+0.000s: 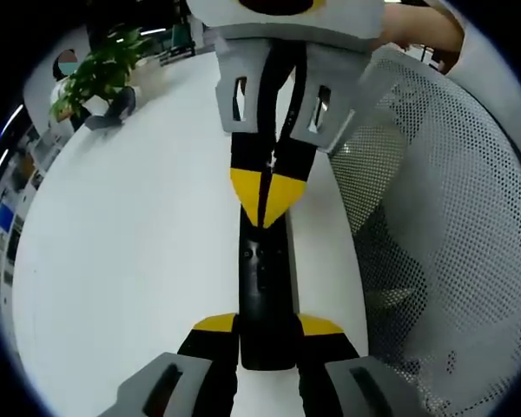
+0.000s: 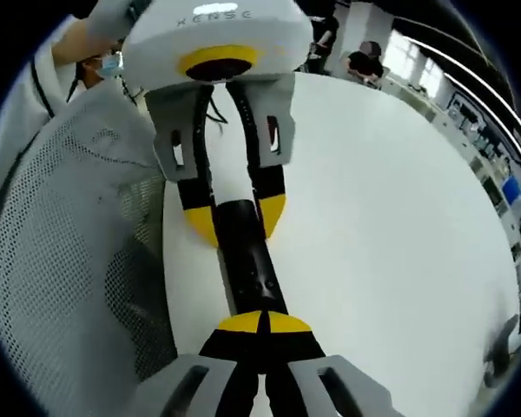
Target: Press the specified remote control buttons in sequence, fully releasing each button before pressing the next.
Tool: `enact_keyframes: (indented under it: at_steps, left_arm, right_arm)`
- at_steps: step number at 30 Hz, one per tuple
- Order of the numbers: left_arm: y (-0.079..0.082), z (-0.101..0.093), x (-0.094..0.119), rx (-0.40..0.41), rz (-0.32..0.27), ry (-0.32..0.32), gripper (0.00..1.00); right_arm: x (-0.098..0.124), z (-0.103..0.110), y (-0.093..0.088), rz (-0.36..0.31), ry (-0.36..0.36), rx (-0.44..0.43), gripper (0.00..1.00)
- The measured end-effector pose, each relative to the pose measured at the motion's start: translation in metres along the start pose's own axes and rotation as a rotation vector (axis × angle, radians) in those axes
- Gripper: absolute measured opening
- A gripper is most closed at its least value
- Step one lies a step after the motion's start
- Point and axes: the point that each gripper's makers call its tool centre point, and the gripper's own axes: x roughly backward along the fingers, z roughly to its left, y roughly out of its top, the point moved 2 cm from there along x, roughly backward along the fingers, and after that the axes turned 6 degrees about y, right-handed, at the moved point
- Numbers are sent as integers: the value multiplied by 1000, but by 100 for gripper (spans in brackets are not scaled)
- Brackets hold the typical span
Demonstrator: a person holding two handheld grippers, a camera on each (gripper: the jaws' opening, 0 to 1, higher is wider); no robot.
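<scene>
The left hand-held gripper (image 1: 265, 334) grasps one end of the black remote (image 1: 265, 287) between its yellow-tipped jaws, above the white bench (image 1: 130, 243). The right hand-held gripper (image 2: 262, 323) has its jaws closed together, tips meeting over the remote (image 2: 247, 261), probably touching its buttons. A white mesh chair (image 1: 443, 217) stands beside the bench; a potted plant (image 1: 100, 74) sits far off.

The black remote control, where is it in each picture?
Left gripper view: the remote control sits at lower centre, clamped between that gripper's yellow-tipped jaws, the other gripper's closed tips touching its far end.
Right gripper view: the remote control lies mid-picture, running from the closed jaws at the bottom up toward the other gripper.
Shared landmark: the white mesh chair.
</scene>
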Motion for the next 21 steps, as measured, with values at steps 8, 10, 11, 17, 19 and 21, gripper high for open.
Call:
enact_keyframes:
  at_steps: [8,10,11,17,19,21]
  left_arm:
    - [0,0,0,4,9,4,24]
    - [0,0,0,5,7,4,24]
    - [0,0,0,5,7,4,24]
    - [0,0,0,5,8,4,24]
    - [1,0,0,5,6,4,24]
    - [1,0,0,4,5,4,24]
  right_arm:
    - [5,-1,4,-69,-12,60,0]
    - [5,1,8,-80,-2,73,0]
    - [4,1,9,-80,3,75,0]
    - [-4,3,7,-5,16,175,0]
    - [-3,3,6,-5,16,183,0]
    - [-4,3,6,4,23,223,0]
